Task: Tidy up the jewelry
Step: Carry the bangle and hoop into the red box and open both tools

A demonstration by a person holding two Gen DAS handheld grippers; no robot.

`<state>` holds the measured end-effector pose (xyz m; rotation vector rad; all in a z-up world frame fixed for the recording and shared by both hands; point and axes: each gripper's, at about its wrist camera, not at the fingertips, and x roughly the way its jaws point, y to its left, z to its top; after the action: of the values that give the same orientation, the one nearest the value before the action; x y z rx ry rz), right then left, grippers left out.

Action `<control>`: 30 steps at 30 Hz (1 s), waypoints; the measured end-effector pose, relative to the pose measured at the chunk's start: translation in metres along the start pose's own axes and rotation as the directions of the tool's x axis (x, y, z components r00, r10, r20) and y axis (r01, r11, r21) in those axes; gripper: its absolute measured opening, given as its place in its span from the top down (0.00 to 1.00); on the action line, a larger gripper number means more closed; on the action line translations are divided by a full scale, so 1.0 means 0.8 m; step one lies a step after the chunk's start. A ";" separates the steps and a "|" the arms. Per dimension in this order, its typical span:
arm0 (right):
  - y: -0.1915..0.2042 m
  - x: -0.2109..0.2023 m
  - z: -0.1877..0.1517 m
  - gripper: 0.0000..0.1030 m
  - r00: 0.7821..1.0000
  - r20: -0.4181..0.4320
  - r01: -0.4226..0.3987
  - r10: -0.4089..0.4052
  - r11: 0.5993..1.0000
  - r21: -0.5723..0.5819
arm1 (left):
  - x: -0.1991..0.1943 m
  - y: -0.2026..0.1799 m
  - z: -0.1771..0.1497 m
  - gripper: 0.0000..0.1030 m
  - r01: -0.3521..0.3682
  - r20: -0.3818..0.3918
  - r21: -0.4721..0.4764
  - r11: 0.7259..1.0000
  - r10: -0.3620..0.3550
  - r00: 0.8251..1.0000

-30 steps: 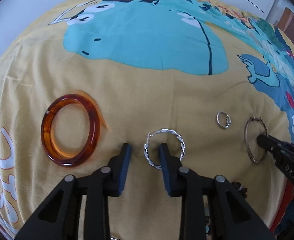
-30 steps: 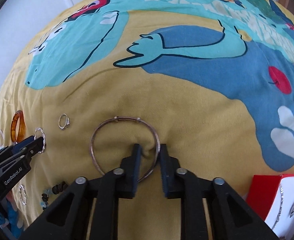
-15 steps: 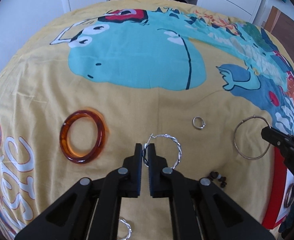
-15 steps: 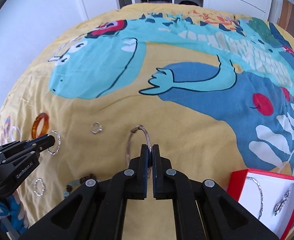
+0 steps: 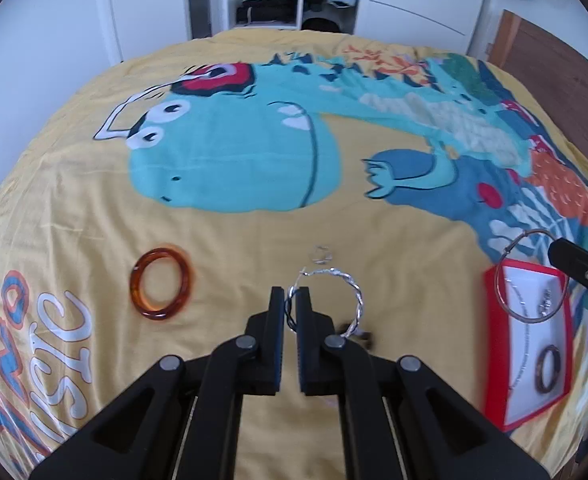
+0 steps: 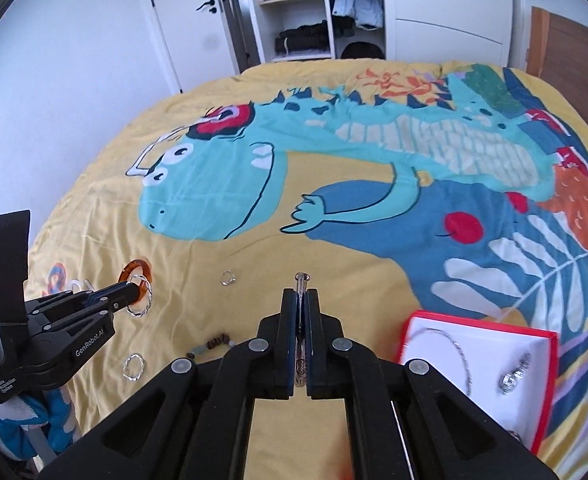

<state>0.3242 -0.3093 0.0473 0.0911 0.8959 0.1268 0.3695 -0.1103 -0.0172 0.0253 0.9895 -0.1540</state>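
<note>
The left gripper (image 5: 290, 300) is clamped on the near side of a twisted silver hoop earring (image 5: 354, 300), which hangs clear above the yellow bedspread (image 5: 233, 240). The right gripper (image 6: 302, 300) pinches a thin bronze-coloured wire bangle (image 6: 302, 280) edge-on between its closed jaws.

Only the left wrist view shows that bangle as a full ring (image 5: 530, 276), hanging over the open red jewellery box with a white lining (image 5: 494, 340), where a small dark brown ring (image 5: 548, 368) lies. Only the right wrist view shows a second twisted silver hoop (image 6: 133, 366) and a short strand of brown beads (image 6: 213, 344) lying on the bedspread near the left gripper, plus a silver chain (image 6: 460, 352) and a sparkly silver earring (image 6: 514, 374) in the box.

Farther out on the cloth lie a translucent amber plastic bangle (image 5: 161, 284) and a small silver finger ring (image 6: 227, 278), well apart. The bedspread carries a large turquoise cartoon dinosaur (image 5: 233, 160). Beyond the bed stand white walls, a white door (image 6: 181, 20) and an open wardrobe with folded clothes (image 6: 302, 12).
</note>
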 end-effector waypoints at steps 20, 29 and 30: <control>-0.178 -0.067 -0.074 0.97 0.988 -0.087 0.140 -0.131 0.985 0.104 | 0.009 -0.236 -0.048 0.96 0.237 -0.079 0.185 0.954 -0.226 0.971; -0.220 -0.017 -0.086 0.97 0.985 -0.132 0.127 -0.109 0.983 0.132 | 0.060 -0.295 -0.070 0.96 0.263 -0.158 0.203 0.943 -0.234 0.959; -0.225 -0.013 -0.087 0.97 0.984 -0.136 0.130 -0.111 0.983 0.133 | 0.066 -0.298 -0.072 0.96 0.263 -0.165 0.205 0.943 -0.231 0.959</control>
<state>0.2763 -0.4869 -0.0117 0.1616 1.0357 -0.0449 0.3169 -0.3474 -0.0812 0.1206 1.1085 -0.5017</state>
